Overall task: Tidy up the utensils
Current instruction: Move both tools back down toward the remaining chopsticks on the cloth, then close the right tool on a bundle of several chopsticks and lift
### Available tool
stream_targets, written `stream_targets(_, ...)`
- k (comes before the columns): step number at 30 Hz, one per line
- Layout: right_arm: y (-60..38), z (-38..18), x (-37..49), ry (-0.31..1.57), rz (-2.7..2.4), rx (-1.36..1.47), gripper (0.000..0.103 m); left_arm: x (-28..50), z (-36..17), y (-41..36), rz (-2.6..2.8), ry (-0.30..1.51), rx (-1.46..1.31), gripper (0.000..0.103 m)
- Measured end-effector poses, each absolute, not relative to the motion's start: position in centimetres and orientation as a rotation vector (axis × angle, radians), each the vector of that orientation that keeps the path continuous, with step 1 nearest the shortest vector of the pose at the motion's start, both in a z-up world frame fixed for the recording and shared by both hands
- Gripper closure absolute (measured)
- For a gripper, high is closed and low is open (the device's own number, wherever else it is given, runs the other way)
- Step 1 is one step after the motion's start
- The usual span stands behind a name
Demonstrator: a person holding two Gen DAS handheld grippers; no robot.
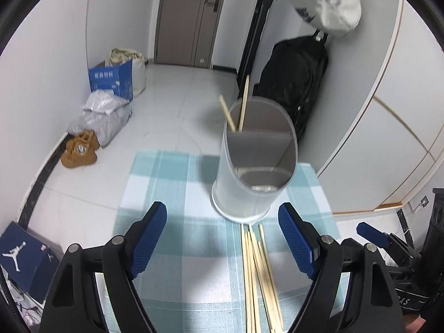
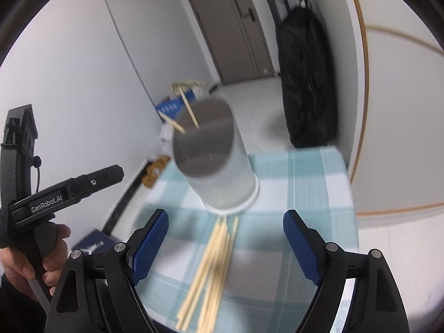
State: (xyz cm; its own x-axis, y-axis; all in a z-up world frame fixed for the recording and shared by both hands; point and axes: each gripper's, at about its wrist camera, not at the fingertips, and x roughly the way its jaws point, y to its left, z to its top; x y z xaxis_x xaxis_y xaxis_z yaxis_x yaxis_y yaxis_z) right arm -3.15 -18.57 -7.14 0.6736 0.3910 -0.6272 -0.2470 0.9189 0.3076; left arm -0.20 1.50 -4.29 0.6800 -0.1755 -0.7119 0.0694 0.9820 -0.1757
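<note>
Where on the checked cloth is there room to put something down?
The cloth is bare left of the holder and the chopsticks. Just in front of the holder it is crowded: the loose chopsticks lie right up against its base.

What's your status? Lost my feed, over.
Left gripper and right gripper open, empty. Chopsticks loose beside holder. Nothing blocking.

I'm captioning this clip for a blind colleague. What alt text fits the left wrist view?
Open left tongs hover over a teal checked tablecloth, empty, facing a grey divided utensil holder with two chopsticks in it. Loose chopsticks lie on the cloth before it.
</note>
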Motion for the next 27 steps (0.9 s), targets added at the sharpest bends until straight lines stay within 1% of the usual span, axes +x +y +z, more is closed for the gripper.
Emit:
stream_targets(2,-18.4,-8.5,-2.6,0.798,0.365,0.196,0.024,0.1,-5.6,1.6,-0.137,0.835,-0.143,0.024)
stream_targets(4,-18.1,-9.5,-2.2,0.839,0.364,0.178,0.038,0.6,-6.6,1.9,-0.14,0.868,-0.153,0.024)
stream_targets(10,-16.4,-12.5,0.4,0.963,0.358,0.119,0.057,2.1,-9.4,3.7,-0.114,0.975,-0.254,0.024)
stream_targets(20,-12.8,-16.8,5.9,1.085,0.347,0.018,0.074,3.2,-10.5,6.0,-0.07,1.024,-0.276,0.024)
stream_targets(21,-12.6,-17.2,6.3,1.094,0.343,0.013,0.077,3.3,-10.7,6.0,-0.063,1.031,-0.273,0.024)
stream_targets(26,-12.2,-18.0,6.8,1.094,0.314,-0.008,0.081,3.2,-11.1,5.8,-0.061,1.051,-0.233,0.024)
stream_targets(27,-12.0,-18.1,6.9,1.089,0.307,-0.017,0.083,3.1,-11.1,5.7,-0.062,1.054,-0.218,0.024)
